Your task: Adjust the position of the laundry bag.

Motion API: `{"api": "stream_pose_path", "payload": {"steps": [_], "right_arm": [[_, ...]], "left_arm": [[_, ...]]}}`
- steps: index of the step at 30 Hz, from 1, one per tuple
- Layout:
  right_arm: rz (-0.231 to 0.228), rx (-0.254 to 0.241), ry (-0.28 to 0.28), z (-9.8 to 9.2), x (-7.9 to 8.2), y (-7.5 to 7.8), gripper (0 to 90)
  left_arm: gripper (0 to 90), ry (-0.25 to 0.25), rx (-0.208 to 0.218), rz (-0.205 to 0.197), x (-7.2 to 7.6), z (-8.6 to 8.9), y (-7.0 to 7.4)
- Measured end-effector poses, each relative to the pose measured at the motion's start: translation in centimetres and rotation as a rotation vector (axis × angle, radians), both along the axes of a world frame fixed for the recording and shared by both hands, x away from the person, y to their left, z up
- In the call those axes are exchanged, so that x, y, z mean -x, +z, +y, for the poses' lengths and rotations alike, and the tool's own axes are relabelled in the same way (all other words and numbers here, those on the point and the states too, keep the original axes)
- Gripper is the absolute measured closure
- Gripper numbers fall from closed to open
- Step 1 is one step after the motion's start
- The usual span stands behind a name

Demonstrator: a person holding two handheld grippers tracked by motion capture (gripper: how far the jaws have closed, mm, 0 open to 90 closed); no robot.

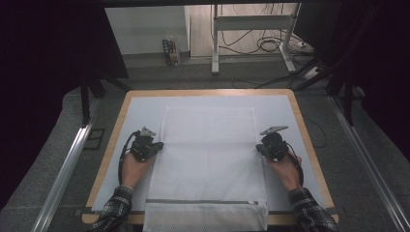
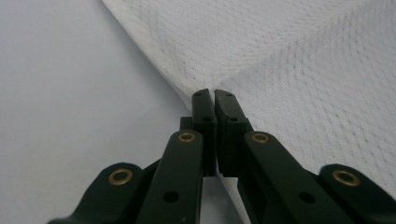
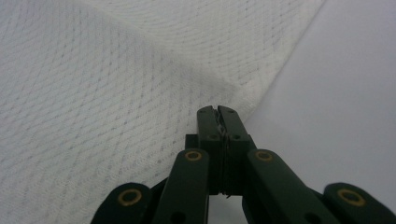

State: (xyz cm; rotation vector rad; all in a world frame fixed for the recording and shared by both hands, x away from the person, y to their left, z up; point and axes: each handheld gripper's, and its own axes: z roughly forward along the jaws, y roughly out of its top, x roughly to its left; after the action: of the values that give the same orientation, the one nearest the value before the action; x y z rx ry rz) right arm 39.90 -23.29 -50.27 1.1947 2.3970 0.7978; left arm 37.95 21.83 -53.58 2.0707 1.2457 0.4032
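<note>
A white mesh laundry bag [image 1: 208, 159] is spread flat down the middle of a pale mat [image 1: 290, 111] that covers the wooden table [image 1: 121, 121], and its zipped near end [image 1: 205, 201] is seen hanging just over the table's front edge. The left gripper [image 1: 157, 145] is clamped on the bag's left edge about halfway along its length; in the left gripper view the jaws are closed tight on the mesh [image 2: 299, 84], and the cloth is pulled up into a small peak right at the tips of that gripper [image 2: 214, 94]. Over on the other side, the right gripper [image 1: 259, 148] is clamped on the bag's right edge at about the same height, and in the right gripper view the tips [image 3: 217, 110] are pinched together with the hem of the mesh [image 3: 116, 102] caught between them, a soft crease being raised where it is gripped. Both hands are seen coming in from the bottom of the high view, in plaid sleeves [image 1: 116, 205]. Beyond the table, a white desk frame [image 1: 251, 34] and loose cables [image 1: 266, 46] are seen on the floor.
</note>
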Motion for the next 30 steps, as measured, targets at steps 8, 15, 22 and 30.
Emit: {"api": "stream_pose_path", "payload": {"steps": [8, 15, 22, 30], "right_arm": [[-0.016, 0.003, -0.015, -0.2, -2.4, 0.4, 88.6], [-0.028, -0.015, -0.044, -0.7, -4.3, 0.4, 88.6], [-0.042, -0.024, -0.06, -1.0, -6.0, 0.7, 88.5], [-0.047, -0.032, -0.078, -0.8, -7.0, -0.2, 88.0]], "left_arm": [[88.1, 0.017, -0.005, 0.011, -2.3, -0.5, -0.1], [88.1, 0.033, -0.022, -0.009, -4.2, -1.3, 0.6], [87.9, 0.044, -0.043, 0.002, -6.0, -1.9, 0.9], [87.2, 0.048, -0.09, 0.009, -7.1, -2.4, 0.3]]}}
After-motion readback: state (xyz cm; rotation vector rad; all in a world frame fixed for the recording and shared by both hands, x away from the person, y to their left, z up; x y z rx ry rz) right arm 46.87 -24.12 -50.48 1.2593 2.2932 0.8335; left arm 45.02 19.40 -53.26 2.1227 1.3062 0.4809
